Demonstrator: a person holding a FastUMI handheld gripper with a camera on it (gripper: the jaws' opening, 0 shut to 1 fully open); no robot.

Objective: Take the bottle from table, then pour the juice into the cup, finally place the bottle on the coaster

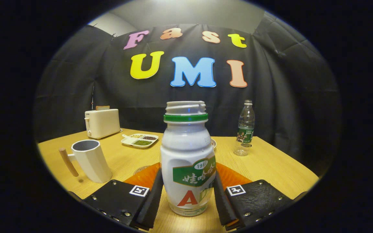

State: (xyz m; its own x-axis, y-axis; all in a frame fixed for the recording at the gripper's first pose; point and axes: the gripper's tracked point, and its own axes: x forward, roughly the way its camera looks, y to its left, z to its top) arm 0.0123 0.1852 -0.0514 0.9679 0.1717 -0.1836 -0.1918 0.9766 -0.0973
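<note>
So the table (270, 168) is a light wood one and everything sits on it. Going down in size: there's a toaster (102, 123) at the far left corner, then the cup (89, 160) near the left edge with its wooden handle sticking out to the left, mouth open and upright. The bottle (187, 158) is dead centre near the front edge, upright, cap off, and the gripper (187, 197) has a finger (152, 200) pressed against each side of its lower body, so I'd call it clamped on. Just behind the bottle, an orange coaster (235, 178) peeks out on both sides; I can't tell if the bottle's base is on it or just in front of it. Further back is a clear water bottle (245, 127) toward the right edge, and a small divided dish (140, 140) of beans by the toaster. My take: this is the pick-up step, pour not yet done. The grip is low on a tall bottle with an open neck, so lift it straight up and slowly to avoid tipping. Then swing left to the cup, bring the neck over the rim before tilting, and steer clear of that handle.
</note>
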